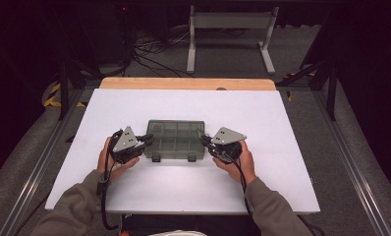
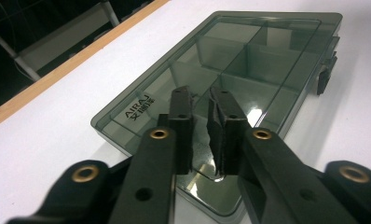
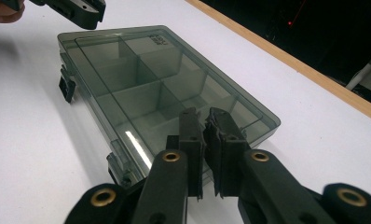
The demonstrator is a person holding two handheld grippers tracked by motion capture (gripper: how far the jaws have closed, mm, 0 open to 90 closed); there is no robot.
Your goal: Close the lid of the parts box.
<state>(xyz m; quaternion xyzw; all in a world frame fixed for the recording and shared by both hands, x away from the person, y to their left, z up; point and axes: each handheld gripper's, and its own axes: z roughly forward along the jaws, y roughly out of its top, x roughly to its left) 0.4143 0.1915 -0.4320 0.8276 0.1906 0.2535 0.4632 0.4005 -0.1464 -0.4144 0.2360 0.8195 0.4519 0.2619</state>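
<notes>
The white table (image 1: 282,167) carries one thing, a smoky transparent compartment box (image 1: 176,140), lying flat near the middle with its lid down and its two dark latches (image 1: 174,158) on the edge facing the person; the dividers show through the lid and the compartments look empty. The left gripper (image 1: 147,140) sits at the box's left end and the right gripper (image 1: 203,141) at its right end, each hovering over the lid's short edge. In the left gripper view the jaws stand a narrow slit apart with nothing between them, tips above the corner by the printed logo (image 2: 138,108); in the right gripper view the jaws are likewise only a crack apart and empty, above the opposite end. The job in hand seems to be getting the box open, so the latches deserve the attention: I would bring one gripper down flat on the lid to pin the box against sliding on the smooth table, and send the other round to the near edge to lever a latch up from below, one at a time, keeping the push small so the light box does not skate away
</notes>
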